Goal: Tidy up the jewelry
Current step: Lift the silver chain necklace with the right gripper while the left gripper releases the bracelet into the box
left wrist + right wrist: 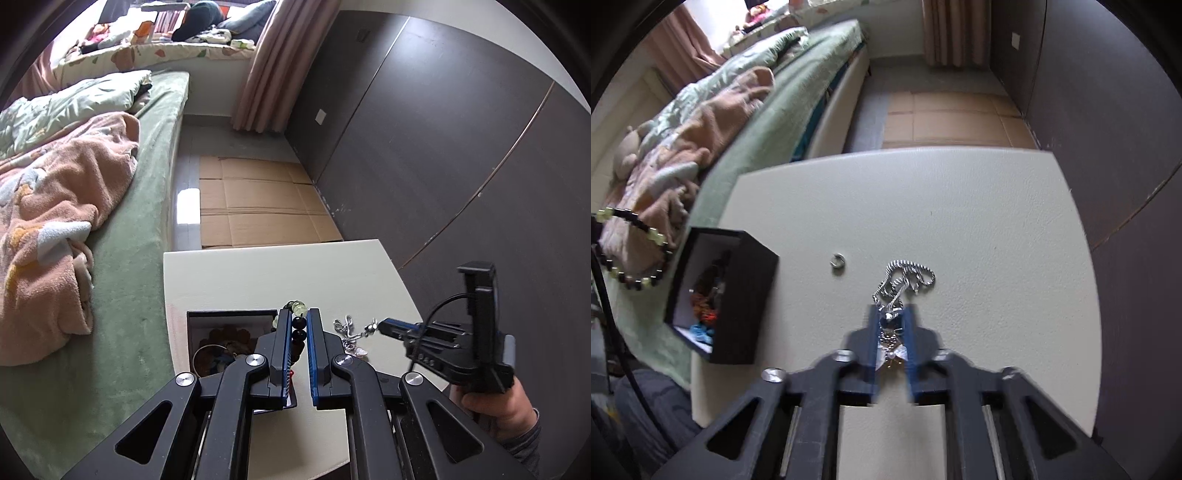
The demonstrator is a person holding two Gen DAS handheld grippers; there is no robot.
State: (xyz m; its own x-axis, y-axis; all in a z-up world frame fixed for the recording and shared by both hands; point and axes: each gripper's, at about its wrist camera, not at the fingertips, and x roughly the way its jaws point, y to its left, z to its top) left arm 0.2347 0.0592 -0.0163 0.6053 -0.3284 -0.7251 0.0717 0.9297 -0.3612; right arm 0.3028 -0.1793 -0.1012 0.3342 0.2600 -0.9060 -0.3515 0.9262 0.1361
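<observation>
In the left wrist view the left gripper point(299, 325) fills the lower middle of the frame, its blue-lined fingers clamped on a beaded bracelet of dark and pale green beads point(298, 328), which the right wrist view shows hanging as a loop at the left edge of the frame, off the table's side. Under and left of those fingers sits the open black cardboard jewelry box point(229, 317) with coloured pieces inside, close to the left edge of the cream rectangular table point(258, 273). The right gripper point(892, 317), low and central in its own view, has its fingers closed around a pendant joined to the twisted silver chain necklace point(905, 277) that lies bunched on the tabletop just ahead. A small silver ring point(836, 259) lies alone between box and chain. Beyond these the tabletop runs bare to its far edge; past that lie flattened brown cardboard point(258, 199) on the floor, the green bed point(147, 206) along the left, and a dark wall panel point(443, 147) on the right.
</observation>
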